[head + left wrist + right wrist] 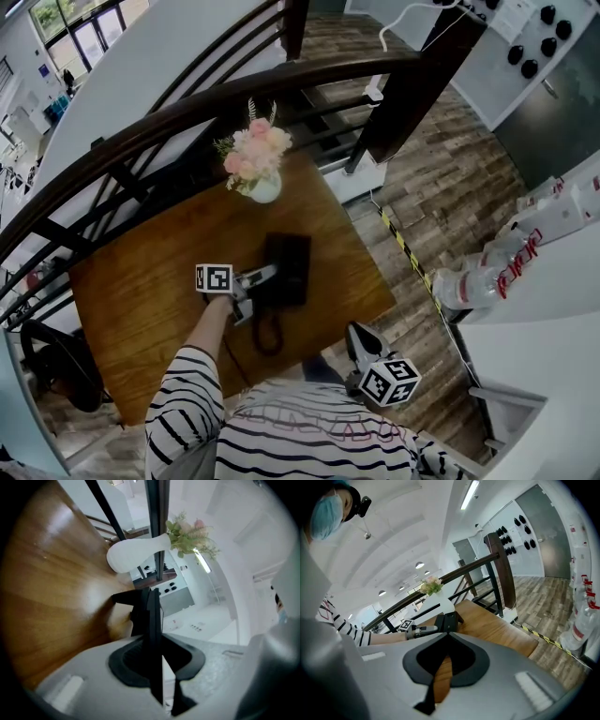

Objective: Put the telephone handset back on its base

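Note:
A black telephone base sits near the middle of a wooden table, and its coiled cord trails toward me. The black handset lies along the base's left side. My left gripper reaches in from the left and is shut on the handset. Whether the handset sits fully in its cradle is hidden. In the left gripper view a thin dark edge of the handset rises between the nearly closed jaws. My right gripper hangs off the table's near right corner, shut and empty. In the right gripper view the right gripper points toward the phone.
A white vase of pink flowers stands at the table's far edge, just behind the phone. A dark curved railing runs behind the table. Plastic bottles lie on a white counter to the right. Wood-plank floor with a striped tape line lies right of the table.

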{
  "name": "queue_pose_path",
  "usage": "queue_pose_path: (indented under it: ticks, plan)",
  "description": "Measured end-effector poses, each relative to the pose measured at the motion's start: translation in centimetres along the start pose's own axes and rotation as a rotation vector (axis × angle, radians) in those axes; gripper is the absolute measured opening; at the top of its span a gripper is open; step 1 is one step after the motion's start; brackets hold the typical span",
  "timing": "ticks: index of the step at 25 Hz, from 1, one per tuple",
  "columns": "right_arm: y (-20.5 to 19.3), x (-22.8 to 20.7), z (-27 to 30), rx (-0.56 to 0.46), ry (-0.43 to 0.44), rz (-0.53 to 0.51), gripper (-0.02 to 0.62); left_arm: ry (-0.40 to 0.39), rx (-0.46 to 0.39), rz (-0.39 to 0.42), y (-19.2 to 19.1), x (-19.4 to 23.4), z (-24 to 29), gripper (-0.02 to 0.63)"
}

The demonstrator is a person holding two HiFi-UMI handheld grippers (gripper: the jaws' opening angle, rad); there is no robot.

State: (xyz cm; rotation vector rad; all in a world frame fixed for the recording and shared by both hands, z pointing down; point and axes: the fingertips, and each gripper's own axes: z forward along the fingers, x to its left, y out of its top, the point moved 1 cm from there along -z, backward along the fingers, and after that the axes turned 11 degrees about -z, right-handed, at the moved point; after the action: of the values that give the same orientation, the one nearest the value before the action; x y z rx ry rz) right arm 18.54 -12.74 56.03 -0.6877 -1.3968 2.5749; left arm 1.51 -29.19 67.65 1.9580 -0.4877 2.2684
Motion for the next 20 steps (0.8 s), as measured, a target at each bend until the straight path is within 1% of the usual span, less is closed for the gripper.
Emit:
queue_pose_path:
  ticks: [3, 5, 6, 7, 8, 16, 20]
  plan:
    - [-0.17, 0.2, -0.01, -0.002, 0.004, 0.003, 0.002, 0.054, 0.001, 0.048, -0.07, 0.11, -0.03, 0.083]
    - [-0.19, 0.32, -0.09, -0.003, 0.006, 0.004, 0.002, 0.102, 0.0, 0.104, 0.0, 0.16, -0.05, 0.09]
    - [-0.2, 0.38, -0.14, -0.004, 0.007, 0.003, 0.002, 0.123, -0.001, 0.134, 0.07, 0.14, -0.06, 0.118]
    - [-0.22, 0.43, -0.17, -0.005, 0.007, 0.003, 0.002, 0.137, 0.0, 0.155, 0.1, 0.11, -0.08, 0.12]
    - [-0.25, 0.46, -0.19, -0.005, 0.007, 0.004, 0.002, 0.143, 0.0, 0.165, 0.1, 0.08, -0.09, 0.132]
    - [-0.3, 0.31, -0.5, -0.008, 0.012, 0.011, 0.002, 0.155, -0.001, 0.189, -0.11, -0.26, 0.17, 0.15]
    - [-0.33, 0.37, -0.61, -0.011, 0.014, 0.012, 0.002, 0.181, 0.001, 0.215, -0.45, -0.31, 0.08, 0.169]
